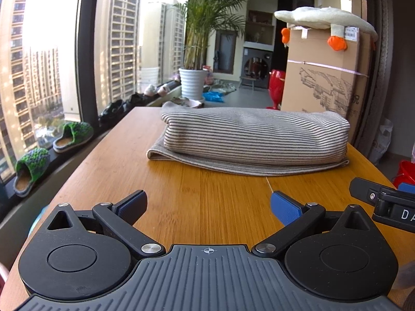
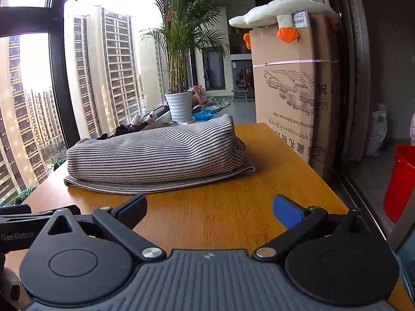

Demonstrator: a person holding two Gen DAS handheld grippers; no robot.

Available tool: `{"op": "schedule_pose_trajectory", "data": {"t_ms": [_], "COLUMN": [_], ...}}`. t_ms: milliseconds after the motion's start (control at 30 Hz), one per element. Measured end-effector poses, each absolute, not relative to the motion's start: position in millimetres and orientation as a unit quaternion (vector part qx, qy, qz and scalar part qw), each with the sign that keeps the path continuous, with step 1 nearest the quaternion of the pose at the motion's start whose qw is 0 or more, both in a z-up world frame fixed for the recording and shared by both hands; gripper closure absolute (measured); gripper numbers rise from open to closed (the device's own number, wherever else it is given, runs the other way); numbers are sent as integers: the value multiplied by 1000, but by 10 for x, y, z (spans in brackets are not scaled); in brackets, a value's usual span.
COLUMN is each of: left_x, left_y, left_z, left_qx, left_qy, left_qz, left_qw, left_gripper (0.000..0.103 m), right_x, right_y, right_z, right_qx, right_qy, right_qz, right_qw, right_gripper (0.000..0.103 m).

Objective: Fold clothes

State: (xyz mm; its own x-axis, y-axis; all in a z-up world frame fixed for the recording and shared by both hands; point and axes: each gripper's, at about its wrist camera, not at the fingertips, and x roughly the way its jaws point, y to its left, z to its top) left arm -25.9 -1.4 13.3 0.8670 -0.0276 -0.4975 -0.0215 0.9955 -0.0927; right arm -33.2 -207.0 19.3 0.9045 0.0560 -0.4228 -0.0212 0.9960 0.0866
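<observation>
A grey striped garment point(image 1: 249, 140) lies folded in a thick bundle on the wooden table point(image 1: 197, 202), ahead of both grippers. It also shows in the right wrist view point(image 2: 155, 160). My left gripper point(image 1: 208, 203) is open and empty, held over the table short of the garment. My right gripper point(image 2: 210, 207) is open and empty too, short of the garment's near edge. The right gripper's body point(image 1: 384, 202) shows at the right edge of the left wrist view, and the left gripper's body point(image 2: 23, 225) at the left edge of the right wrist view.
A tall cardboard box point(image 1: 324, 77) with a plush goose point(image 1: 326, 19) on top stands behind the table's far right. A window with slippers point(image 1: 72, 136) on its sill runs along the left. A potted palm point(image 1: 193, 83) stands beyond. A red bucket point(image 2: 400, 181) sits on the floor at right.
</observation>
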Motion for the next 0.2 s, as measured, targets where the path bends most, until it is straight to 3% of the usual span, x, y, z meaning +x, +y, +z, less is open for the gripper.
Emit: {"op": "schedule_pose_trajectory", "data": {"t_ms": [200], "left_x": [-235], "left_y": [108], "left_z": [152], "left_qx": [-68], "left_qy": [259], "left_qz": [-4], "left_qw": [963], "left_gripper": [0], "right_x": [-237], "right_y": [-2032], "right_z": [202], "right_qx": [8], "right_qy": [223], "right_qz": [14], "right_qw": [975], "right_gripper": [0]}}
